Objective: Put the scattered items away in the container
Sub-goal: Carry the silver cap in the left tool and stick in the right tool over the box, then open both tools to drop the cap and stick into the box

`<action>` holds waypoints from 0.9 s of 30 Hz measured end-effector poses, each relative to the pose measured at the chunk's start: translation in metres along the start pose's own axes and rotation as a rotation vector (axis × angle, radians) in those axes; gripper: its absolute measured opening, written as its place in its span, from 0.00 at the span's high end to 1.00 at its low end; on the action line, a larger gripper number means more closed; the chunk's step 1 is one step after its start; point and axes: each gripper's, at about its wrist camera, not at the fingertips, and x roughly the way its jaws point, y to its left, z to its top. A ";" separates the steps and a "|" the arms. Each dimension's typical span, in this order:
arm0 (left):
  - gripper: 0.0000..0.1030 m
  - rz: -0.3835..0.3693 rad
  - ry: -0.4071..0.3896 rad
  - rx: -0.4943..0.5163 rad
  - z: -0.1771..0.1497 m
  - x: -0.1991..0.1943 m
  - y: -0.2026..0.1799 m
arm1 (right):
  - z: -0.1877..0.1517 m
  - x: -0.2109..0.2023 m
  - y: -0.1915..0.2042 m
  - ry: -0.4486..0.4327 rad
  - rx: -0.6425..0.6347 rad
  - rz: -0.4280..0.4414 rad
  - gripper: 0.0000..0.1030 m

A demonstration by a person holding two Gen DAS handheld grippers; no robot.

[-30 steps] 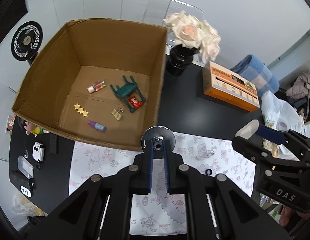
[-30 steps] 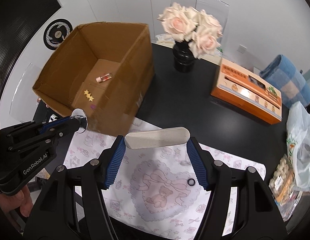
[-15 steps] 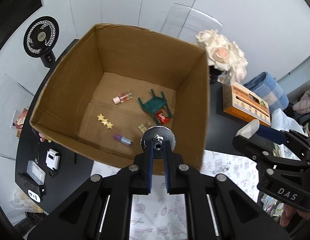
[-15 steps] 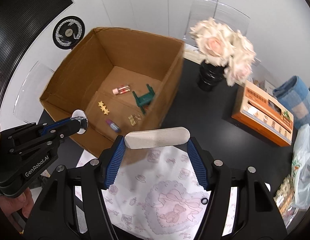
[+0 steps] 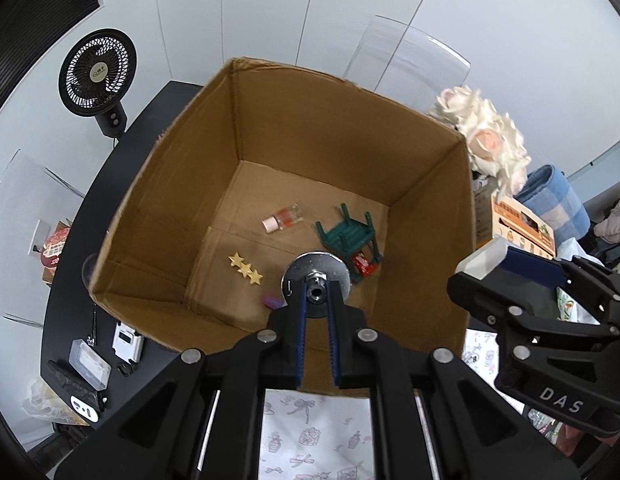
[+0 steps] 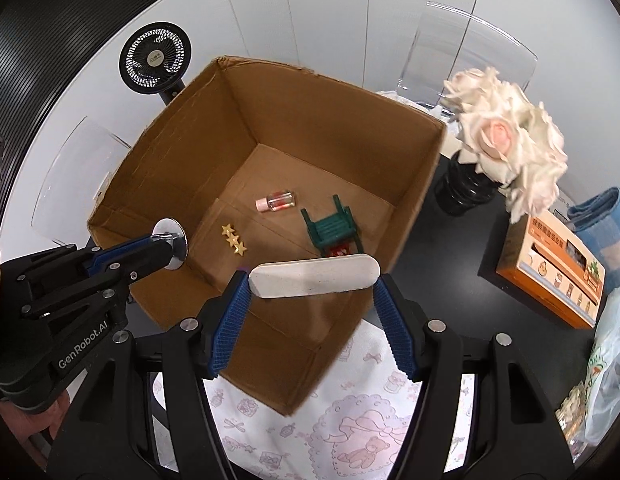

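- Over the cardboard box point(image 5: 426, 216), the left gripper point(image 5: 317, 312) pinches a chrome disc fitting point(image 5: 316, 276); the right gripper point(image 6: 313, 304) clamps a white oblong pad point(image 6: 314, 276).
- On the box floor lie a small bottle point(image 6: 277, 200), gold stars point(image 6: 234, 240) and a green toy chair point(image 6: 334, 230).
- Far right stand a rose vase point(image 6: 466, 188) and an orange carton point(image 6: 550, 268).

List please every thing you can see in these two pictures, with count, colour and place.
box: 1, brown, on table, open
bottle: 1, clear with pink cap, box floor
stars: 3, gold, box floor
stool: 1, green, tipped, box floor
red item: 1, under stool
purple item: 1, box floor
roses: 1 bunch, cream, black vase
fan: 1, black, beyond box
carton: 1, orange, right of vase
mat: 1, white-pink, near edge
left gripper: shut on silver disc
right gripper: shut on white bar
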 end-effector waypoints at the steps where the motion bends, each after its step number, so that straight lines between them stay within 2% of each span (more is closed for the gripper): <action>1: 0.91 0.001 0.000 -0.001 0.002 0.001 0.002 | 0.002 0.002 0.001 0.001 -0.002 0.000 0.36; 16: 0.90 0.003 0.008 -0.022 0.014 0.007 0.023 | 0.023 0.023 0.019 0.023 -0.032 -0.003 0.36; 22: 0.90 0.032 0.006 -0.036 0.014 0.007 0.029 | 0.022 0.023 0.020 0.023 -0.027 -0.013 0.35; 24: 0.79 0.037 0.004 -0.041 0.014 0.007 0.031 | 0.020 0.022 0.019 0.024 -0.028 -0.026 0.31; 25: 0.49 0.046 -0.003 -0.036 0.014 0.006 0.032 | 0.020 0.022 0.018 0.024 -0.026 -0.026 0.20; 26: 0.24 0.071 -0.014 -0.028 0.014 0.005 0.032 | 0.019 0.022 0.017 0.021 -0.020 -0.024 0.12; 27: 0.18 0.103 -0.029 -0.022 0.013 0.003 0.033 | 0.018 0.020 0.014 0.011 -0.012 -0.036 0.09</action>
